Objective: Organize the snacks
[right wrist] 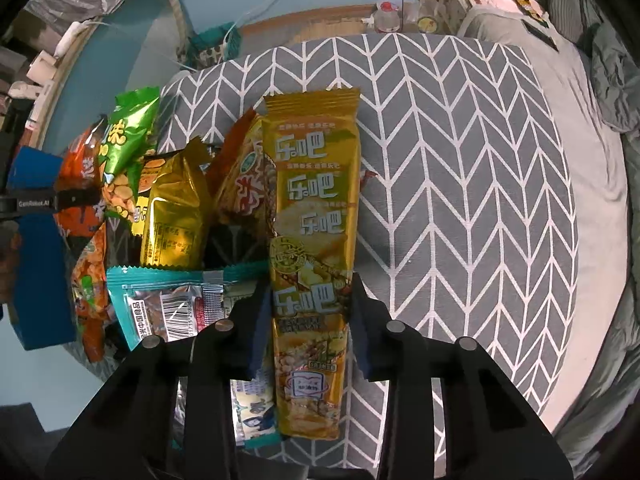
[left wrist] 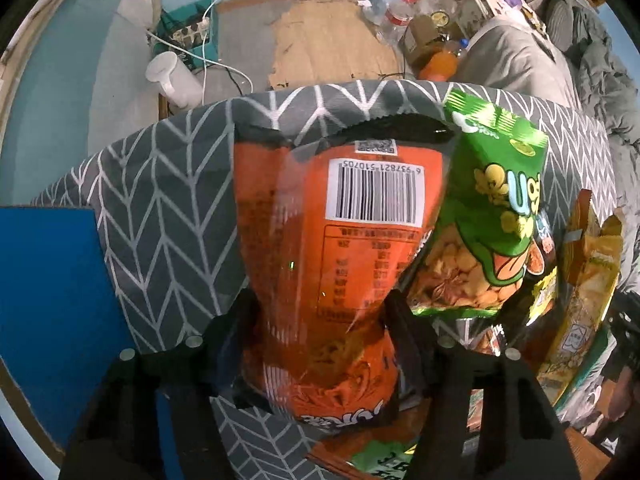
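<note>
An orange snack bag [left wrist: 320,220], barcode side up, lies on the grey chevron cloth [left wrist: 160,220]. My left gripper [left wrist: 322,312] is shut on it, and the bag is pinched to a narrow waist between the pads. A green peanut bag [left wrist: 492,216] leans against its right side. In the right wrist view a long gold snack packet [right wrist: 316,200] lies lengthwise on the cloth [right wrist: 460,160]. My right gripper [right wrist: 310,304] is shut on its lower part, a pad pressing on each side. Left of it lies a pile with a teal packet [right wrist: 168,300], a gold bag [right wrist: 176,216] and a green bag [right wrist: 128,136].
A blue box [left wrist: 44,300] sits at the cloth's left edge. On the floor beyond are a white jug [left wrist: 172,76], cables and plastic bottles [left wrist: 396,12]. Grey bedding [right wrist: 600,200] borders the cloth on the right. The right half of the cloth is bare.
</note>
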{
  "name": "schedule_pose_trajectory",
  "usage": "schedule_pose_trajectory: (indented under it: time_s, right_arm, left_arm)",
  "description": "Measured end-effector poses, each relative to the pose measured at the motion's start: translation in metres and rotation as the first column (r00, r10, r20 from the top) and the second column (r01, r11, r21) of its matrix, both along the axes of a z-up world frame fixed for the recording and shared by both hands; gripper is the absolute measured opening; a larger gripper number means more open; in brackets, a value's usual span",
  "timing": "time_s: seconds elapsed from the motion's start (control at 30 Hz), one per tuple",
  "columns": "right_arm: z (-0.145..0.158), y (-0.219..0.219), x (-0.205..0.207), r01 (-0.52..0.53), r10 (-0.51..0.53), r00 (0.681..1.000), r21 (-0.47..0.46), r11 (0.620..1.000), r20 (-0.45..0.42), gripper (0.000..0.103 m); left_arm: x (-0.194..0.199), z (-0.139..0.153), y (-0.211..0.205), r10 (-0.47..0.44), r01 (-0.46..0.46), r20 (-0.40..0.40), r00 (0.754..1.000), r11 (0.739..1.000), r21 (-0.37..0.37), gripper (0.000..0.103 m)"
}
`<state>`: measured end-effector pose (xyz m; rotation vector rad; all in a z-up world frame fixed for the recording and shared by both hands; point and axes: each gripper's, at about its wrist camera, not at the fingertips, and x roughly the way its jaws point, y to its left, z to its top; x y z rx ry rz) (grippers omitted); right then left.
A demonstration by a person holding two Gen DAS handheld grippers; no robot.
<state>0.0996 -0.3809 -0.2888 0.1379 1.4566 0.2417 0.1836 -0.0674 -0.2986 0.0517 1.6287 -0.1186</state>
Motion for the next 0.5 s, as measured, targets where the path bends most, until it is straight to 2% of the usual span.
schedule_pose_trajectory:
  time_s: [0.03, 0.1, 0.23, 0.27, 0.33, 0.4, 0.5]
  right_arm:
    - [-0.002, 0.000, 0.001, 0.005, -0.005, 1.000, 0.001, 1.000, -0.007, 0.035]
    - [-0.005, -0.002, 0.001, 0.033, -0.033, 0.999, -0.003, 0.999, -0.025, 0.045]
    - [-0.016, -0.001, 0.004, 0.059, -0.059, 0.998, -0.008, 0.998, -0.028, 0.045]
    - [-0.020, -0.002, 0.006, 0.068, -0.068, 0.997, -0.001, 0.998, -0.036, 0.045]
    - [-0.027, -0.002, 0.006, 0.082, -0.081, 0.995, 0.017, 0.996, -0.051, 0.036]
    - [-0.029, -0.004, 0.007, 0.090, -0.089, 0.995, 0.015, 0.996, -0.040, 0.032]
    - [-0.025, -0.003, 0.003, 0.075, -0.075, 0.997, -0.003, 0.997, -0.016, 0.031]
  left_arm:
    - [0.000, 0.000, 0.002, 0.002, -0.002, -0.002, 1.000, 1.000, 0.005, 0.066]
    - [0.000, -0.004, 0.005, 0.013, -0.012, -0.005, 1.000, 1.000, 0.014, 0.067]
    - [0.008, -0.010, 0.002, 0.037, -0.036, -0.017, 0.999, 0.999, 0.031, 0.072]
    - [0.010, -0.012, 0.000, 0.036, -0.035, -0.017, 0.999, 0.999, 0.036, 0.072]
    - [0.012, -0.019, -0.003, 0.031, -0.030, -0.016, 0.999, 0.999, 0.042, 0.072]
    - [0.013, -0.023, -0.004, 0.025, -0.025, -0.013, 1.000, 0.999, 0.037, 0.072]
    - [0.009, -0.021, 0.000, 0.020, -0.020, 0.009, 1.000, 1.000, 0.019, 0.066]
